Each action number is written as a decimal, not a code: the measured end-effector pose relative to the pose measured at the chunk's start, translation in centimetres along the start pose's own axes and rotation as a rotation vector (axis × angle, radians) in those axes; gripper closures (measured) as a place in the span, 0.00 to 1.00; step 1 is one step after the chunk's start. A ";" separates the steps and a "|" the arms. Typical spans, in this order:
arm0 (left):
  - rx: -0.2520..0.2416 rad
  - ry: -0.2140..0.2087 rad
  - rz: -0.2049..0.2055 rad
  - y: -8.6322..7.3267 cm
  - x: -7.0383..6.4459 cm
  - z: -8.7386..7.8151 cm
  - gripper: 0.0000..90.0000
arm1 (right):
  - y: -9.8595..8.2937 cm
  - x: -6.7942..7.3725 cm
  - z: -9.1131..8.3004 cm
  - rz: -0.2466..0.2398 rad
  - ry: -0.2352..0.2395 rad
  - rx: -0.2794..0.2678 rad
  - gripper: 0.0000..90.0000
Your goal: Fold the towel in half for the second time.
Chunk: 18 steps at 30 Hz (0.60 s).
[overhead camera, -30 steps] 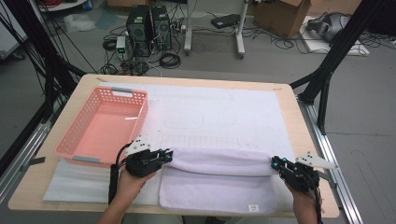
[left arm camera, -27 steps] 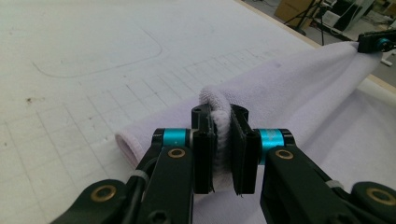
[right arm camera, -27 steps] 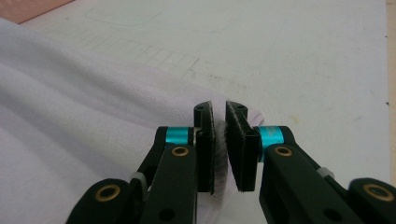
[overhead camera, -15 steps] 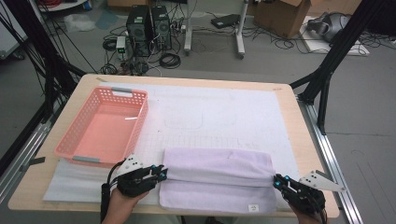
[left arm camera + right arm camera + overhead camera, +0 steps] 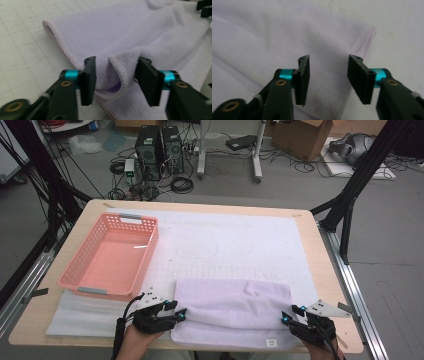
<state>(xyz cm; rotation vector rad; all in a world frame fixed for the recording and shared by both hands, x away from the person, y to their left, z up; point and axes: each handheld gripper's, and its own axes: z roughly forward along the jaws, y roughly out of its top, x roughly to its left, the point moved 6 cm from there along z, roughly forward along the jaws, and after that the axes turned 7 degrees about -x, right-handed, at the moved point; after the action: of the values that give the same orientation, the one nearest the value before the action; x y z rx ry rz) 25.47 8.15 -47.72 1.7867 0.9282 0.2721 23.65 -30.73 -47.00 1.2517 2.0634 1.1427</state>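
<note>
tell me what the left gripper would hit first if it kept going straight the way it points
Most likely the lavender towel: the left gripper stands open with a raised fold of its hem between the jaws, so it meets cloth almost at once.

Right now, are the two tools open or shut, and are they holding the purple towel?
Left tool: open, jaws either side of a raised fold of the towel, not clamped.
Right tool: open, over the towel's corner, holding nothing.

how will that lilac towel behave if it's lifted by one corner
The folded lilac terry-cloth towel will probably droop limply: its edge already curls between the left claw's open jaws. It looks light for its size. Its nap should grip, not slip, on the white table mat.
</note>
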 end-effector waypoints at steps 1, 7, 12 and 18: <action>0.006 0.006 0.016 -0.1 -0.1 0.1 0.71 | -0.4 0.0 0.3 -0.004 0.006 0.026 0.69; -0.025 -0.016 0.018 0.4 -0.4 -0.8 0.89 | -0.4 0.2 -0.5 -0.010 0.054 0.029 0.95; -0.050 -0.045 0.023 0.5 -0.9 -2.3 0.88 | 0.2 0.7 -2.6 -0.003 0.099 -0.002 0.96; -0.031 -0.071 0.003 0.1 -0.8 -3.0 0.65 | -0.2 1.0 -3.8 0.032 0.147 0.062 0.78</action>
<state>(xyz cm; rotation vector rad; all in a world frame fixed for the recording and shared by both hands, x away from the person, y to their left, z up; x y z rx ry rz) 23.19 9.68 -46.21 1.7583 0.8668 0.2230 20.28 -31.49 -45.07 1.2675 2.2083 1.2270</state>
